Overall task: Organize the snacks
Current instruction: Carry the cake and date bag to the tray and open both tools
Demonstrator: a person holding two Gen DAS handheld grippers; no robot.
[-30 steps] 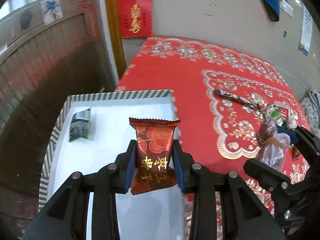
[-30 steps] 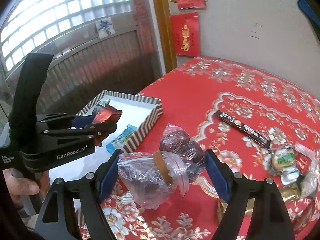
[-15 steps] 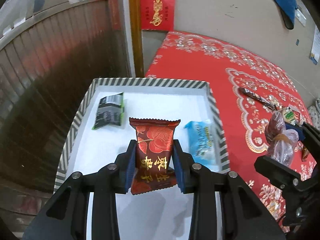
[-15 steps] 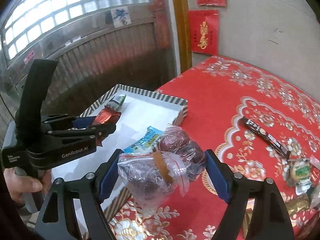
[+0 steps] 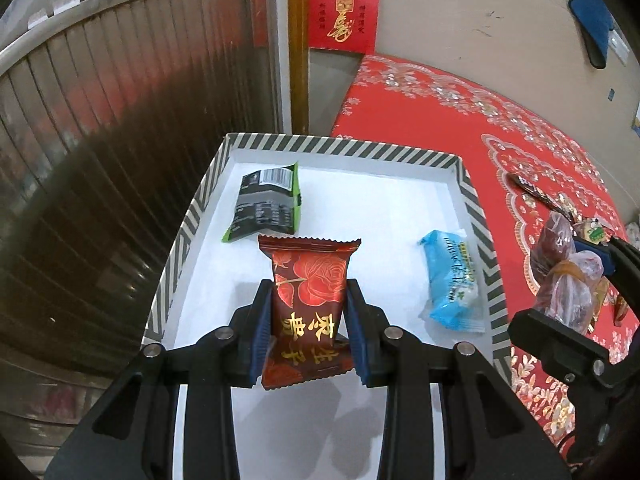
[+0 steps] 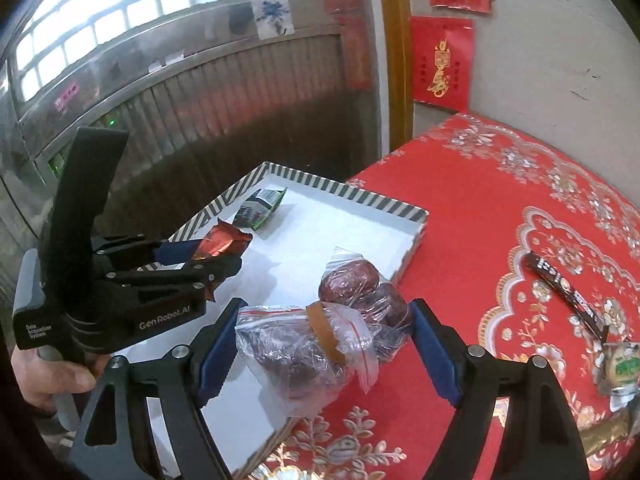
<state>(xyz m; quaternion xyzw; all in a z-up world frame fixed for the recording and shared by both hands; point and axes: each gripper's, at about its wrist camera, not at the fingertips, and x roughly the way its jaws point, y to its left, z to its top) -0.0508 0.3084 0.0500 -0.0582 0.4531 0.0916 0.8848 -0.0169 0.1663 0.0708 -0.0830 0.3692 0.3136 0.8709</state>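
My left gripper (image 5: 307,312) is shut on a dark red rose-printed snack packet (image 5: 307,300) and holds it above the striped-rim white tray (image 5: 340,148). In the tray lie a green-and-black packet (image 5: 266,202) and a light blue packet (image 5: 454,280). My right gripper (image 6: 324,344) is shut on a clear zip bag of dark red dates (image 6: 332,332), over the tray's near right rim. The left gripper (image 6: 200,256) with its red packet (image 6: 224,242) shows in the right wrist view; the bag (image 5: 564,276) shows in the left wrist view.
The tray (image 6: 384,204) sits at the left edge of a red embroidered tablecloth (image 6: 500,200). A long dark snack bar (image 6: 568,288) and a green-labelled sweet (image 6: 624,368) lie on the cloth at right. A dark wooden wall (image 5: 100,160) stands left of the tray.
Both grippers have moved left over the tray, each keeping its load. The tray's inside and the blue packet have come fully into the left wrist view.
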